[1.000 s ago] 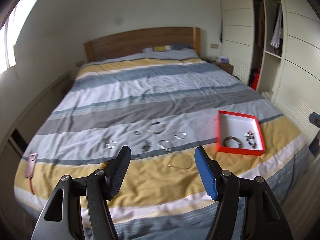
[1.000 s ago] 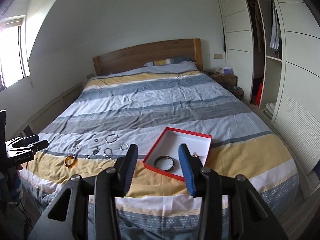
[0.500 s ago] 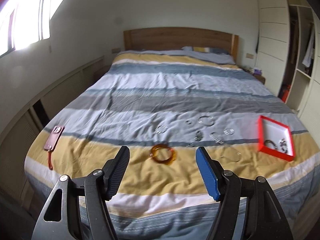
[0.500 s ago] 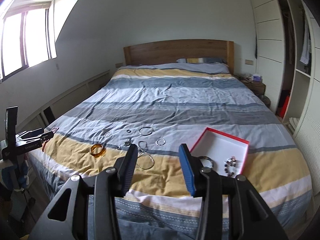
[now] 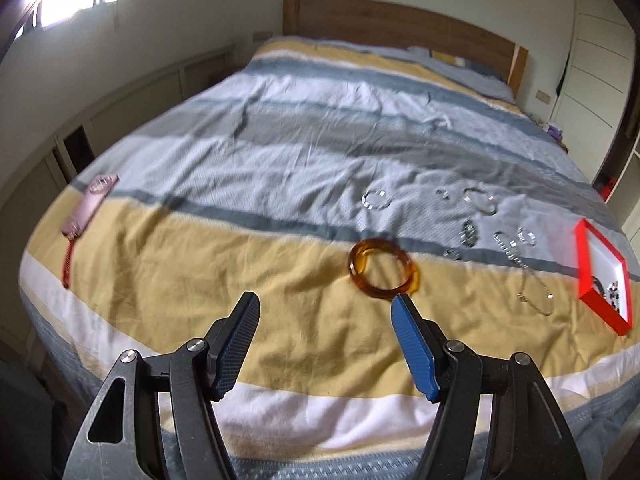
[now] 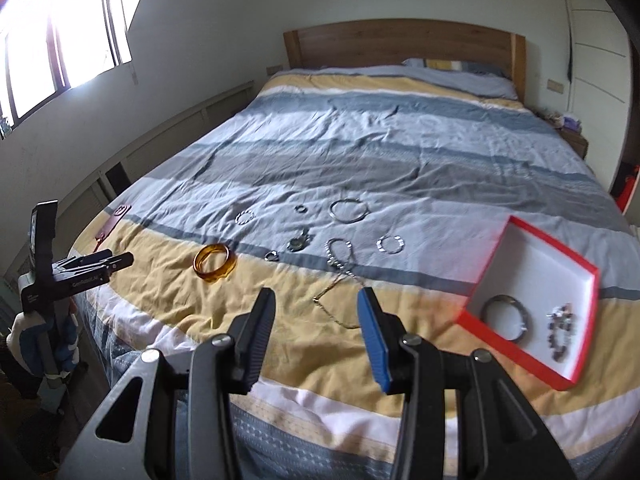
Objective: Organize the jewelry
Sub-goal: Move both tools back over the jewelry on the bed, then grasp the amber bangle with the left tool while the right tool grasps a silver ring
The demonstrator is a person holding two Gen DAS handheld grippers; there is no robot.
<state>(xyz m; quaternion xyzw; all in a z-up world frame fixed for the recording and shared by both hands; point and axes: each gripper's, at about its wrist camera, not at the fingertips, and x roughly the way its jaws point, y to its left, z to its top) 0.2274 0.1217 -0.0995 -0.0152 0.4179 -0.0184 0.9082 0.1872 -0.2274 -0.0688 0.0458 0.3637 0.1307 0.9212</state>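
Left wrist view puts the amber bangle (image 5: 384,270) just ahead of the left tool (image 5: 324,306) and a little toward its blue finger (image 5: 412,344), lying flat on the yellow stripe of the bed (image 5: 200,264). That offset is what the coming move turns on: as I judge it, the left tool needs to go forward and slightly toward the blue-finger side before its jaws can straddle the bangle's near rim. Its jaws stand open with nothing between them.

A bangle is a ring, so it has no long axis to line up with; any approach across the rim should do, as long as 1 finger goes inside the hoop and 1 outside.

Right wrist view shows the right tool (image 6: 316,300) also open and empty, aimed at a thin chain (image 6: 340,304) on the yellow stripe just beyond its fingers. From there the bangle (image 6: 214,266) sits well off toward the left tool (image 6: 96,266), so the left hand is clearly the nearer one for it.

Smaller silver rings and bracelets (image 6: 348,210) are scattered on the grey and blue stripes beyond. The red tray (image 6: 532,232) rests near the bed's right edge and already holds 2 pieces, a dark bangle (image 6: 506,318) and a beaded bracelet (image 6: 560,334). Most of the sorting looks not yet done.
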